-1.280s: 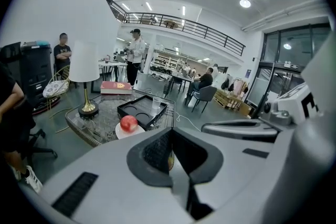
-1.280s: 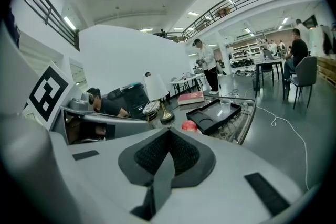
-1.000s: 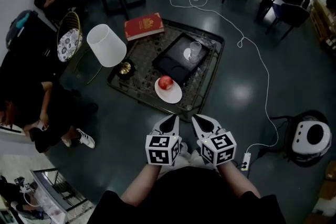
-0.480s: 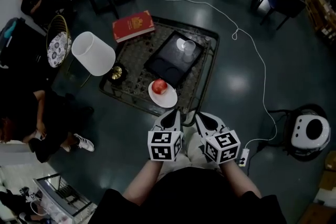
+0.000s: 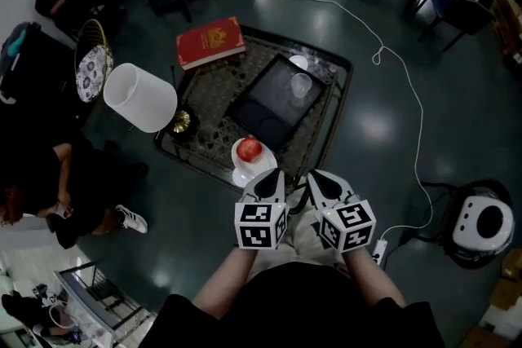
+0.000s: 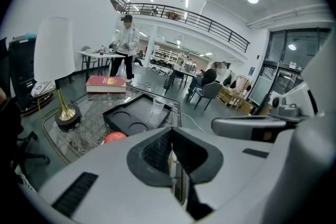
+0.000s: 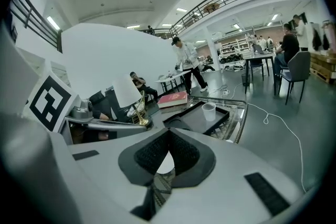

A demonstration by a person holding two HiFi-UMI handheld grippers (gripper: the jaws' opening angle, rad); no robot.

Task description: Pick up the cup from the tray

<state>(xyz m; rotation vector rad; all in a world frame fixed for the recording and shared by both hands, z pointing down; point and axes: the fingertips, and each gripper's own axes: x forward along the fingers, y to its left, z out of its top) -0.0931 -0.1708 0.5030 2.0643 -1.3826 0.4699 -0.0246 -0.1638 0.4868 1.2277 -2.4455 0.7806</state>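
Observation:
A clear plastic cup (image 5: 302,84) stands upright at the far right corner of the black tray (image 5: 265,112), which lies on a low glass table (image 5: 200,122). The cup (image 6: 157,106) shows ahead in the left gripper view, and the cup (image 7: 209,111) shows again in the right gripper view. My left gripper (image 5: 273,176) and right gripper (image 5: 315,176) are side by side at the table's near edge, well short of the cup. Both have their jaws together and hold nothing.
A red apple (image 5: 249,147) on a white plate (image 5: 241,172) sits just in front of the left gripper. A red book (image 5: 210,42) and a white-shaded lamp (image 5: 140,96) stand on the table's left. A white cable (image 5: 408,94) and a round appliance (image 5: 479,220) lie on the floor at right.
Both grippers have come forward together toward the table. Their tips now reach its near edge beside the plate; a second ago they were short of it. Both stay shut.

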